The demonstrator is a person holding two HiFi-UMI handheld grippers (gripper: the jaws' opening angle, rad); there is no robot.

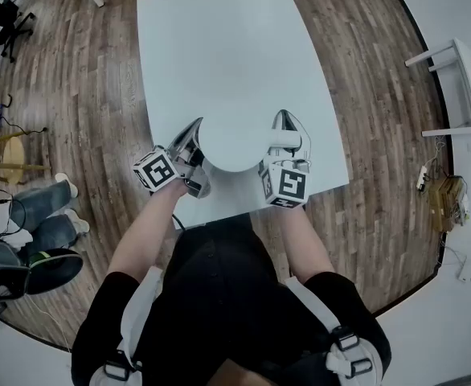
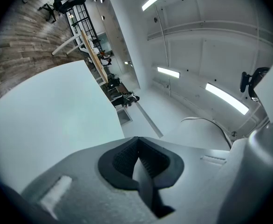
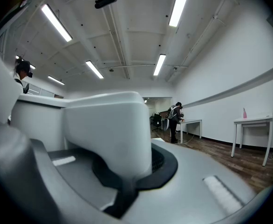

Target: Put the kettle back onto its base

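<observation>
Smooth rectangular white table point(image 1: 219, 55), round white kettle point(image 1: 231, 145)

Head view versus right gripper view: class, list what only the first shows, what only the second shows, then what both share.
Only the head view: the whole white table, the wooden floor, and the left tongs beside the kettle, seen from above.
Only the right gripper view: ceiling light strips and a person standing at a far desk.
Both: the right tongs clamped on the kettle's white handle.
</observation>
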